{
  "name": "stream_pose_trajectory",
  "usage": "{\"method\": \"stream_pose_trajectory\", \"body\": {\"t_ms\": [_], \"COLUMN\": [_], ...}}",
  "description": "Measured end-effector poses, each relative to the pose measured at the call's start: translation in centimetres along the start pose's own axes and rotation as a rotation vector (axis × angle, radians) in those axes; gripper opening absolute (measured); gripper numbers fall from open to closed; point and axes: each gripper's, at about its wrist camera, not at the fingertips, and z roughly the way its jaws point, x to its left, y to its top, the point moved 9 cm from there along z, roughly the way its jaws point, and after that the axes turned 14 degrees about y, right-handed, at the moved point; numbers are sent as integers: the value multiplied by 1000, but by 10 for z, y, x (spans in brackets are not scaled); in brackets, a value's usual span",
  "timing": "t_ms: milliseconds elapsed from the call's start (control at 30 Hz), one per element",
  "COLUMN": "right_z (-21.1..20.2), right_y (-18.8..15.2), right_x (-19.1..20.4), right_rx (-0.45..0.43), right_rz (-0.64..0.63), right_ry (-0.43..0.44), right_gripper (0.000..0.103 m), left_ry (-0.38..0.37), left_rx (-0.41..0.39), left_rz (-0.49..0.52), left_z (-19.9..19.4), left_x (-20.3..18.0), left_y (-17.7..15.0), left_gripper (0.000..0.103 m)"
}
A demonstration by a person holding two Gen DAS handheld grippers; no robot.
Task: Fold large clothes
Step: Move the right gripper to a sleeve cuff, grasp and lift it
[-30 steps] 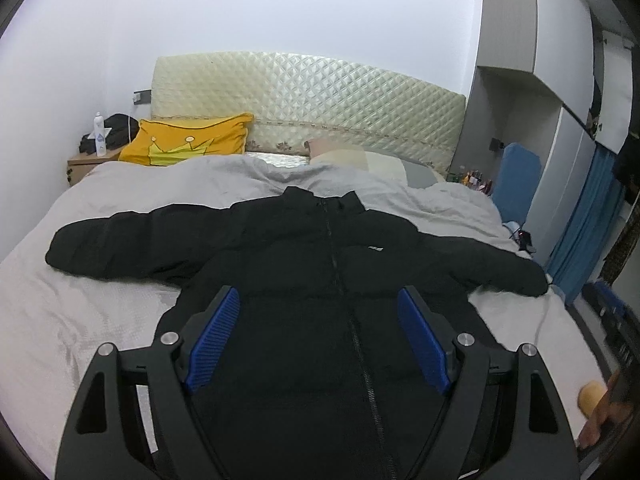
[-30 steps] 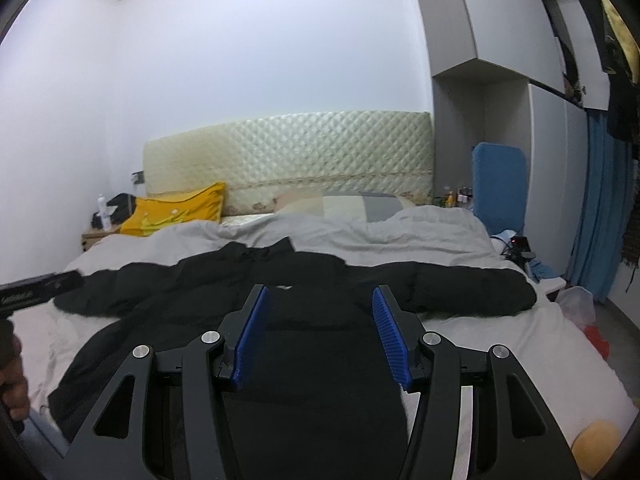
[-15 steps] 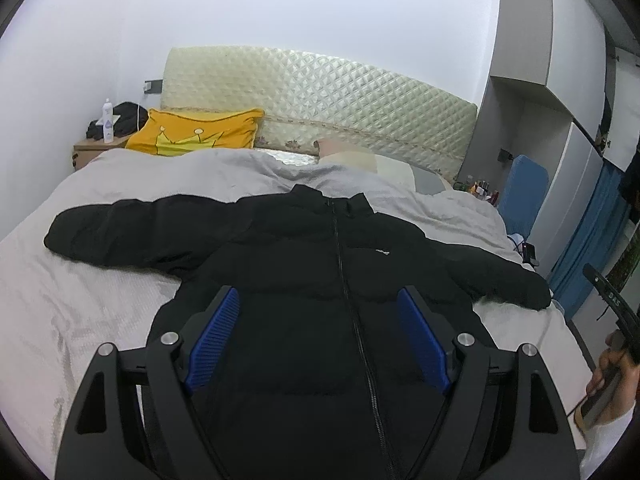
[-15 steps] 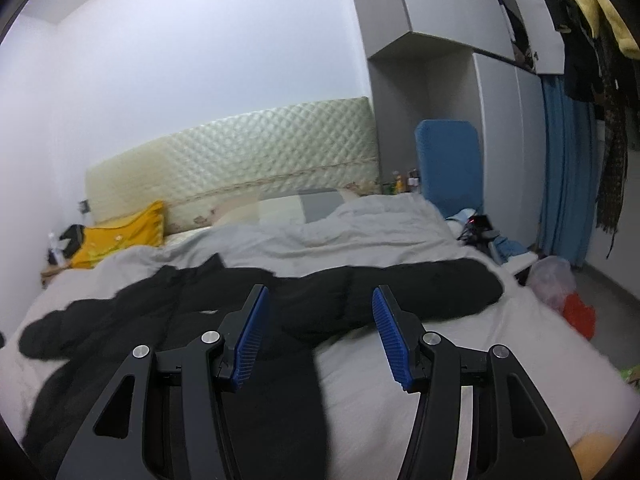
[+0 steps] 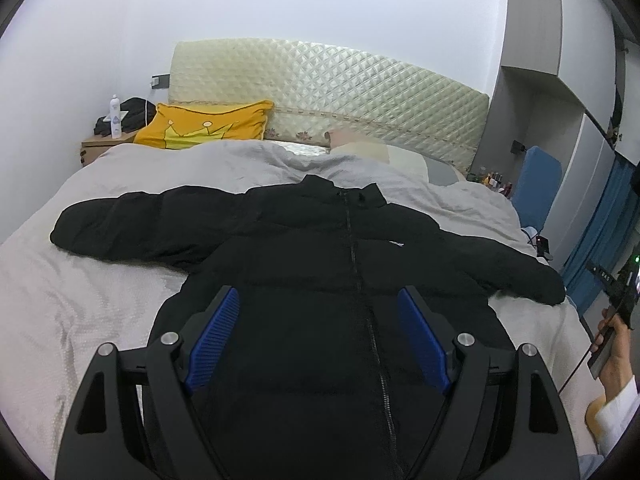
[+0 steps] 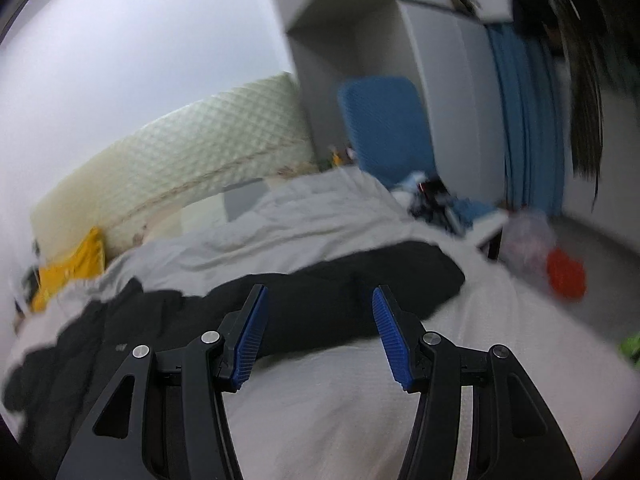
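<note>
Bedroom with a quilted cream headboard [image 5: 332, 92]; grey bedding covers the bed [image 5: 80, 320]. On it a black padded zip-front jacket [image 5: 340, 272] lies flat, front up, sleeves spread wide across the frame, collar toward the headboard. Left tongs [image 5: 319, 338] hover over its lower body, jaws apart and empty. Right tongs [image 6: 318, 330], jaws apart and empty, sit just short of the jacket's one sleeve [image 6: 380, 280], which runs crosswise; this hand appears nearer that cuff. Only the left view shows the whole garment; the right view is blurred.
</note>
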Motion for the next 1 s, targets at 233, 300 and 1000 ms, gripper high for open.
{"method": "stream_pose_trajectory", "body": {"t_ms": [233, 300, 1000], "right_z": [46, 61, 173], "right_y": [-23, -33, -13], "right_x": [-117, -139, -203], "right_rx": [4, 16, 15], "right_rz": [424, 504, 599], "right_ry": [125, 126, 148], "right_gripper": [70, 70, 31], "left_ry": [36, 49, 88], "left_rx": [25, 29, 179], "left_rz": [-10, -5, 30], "left_z": [20, 25, 102], "left_x": [-6, -10, -34], "left_y": [3, 3, -16], "left_gripper": [81, 81, 81]}}
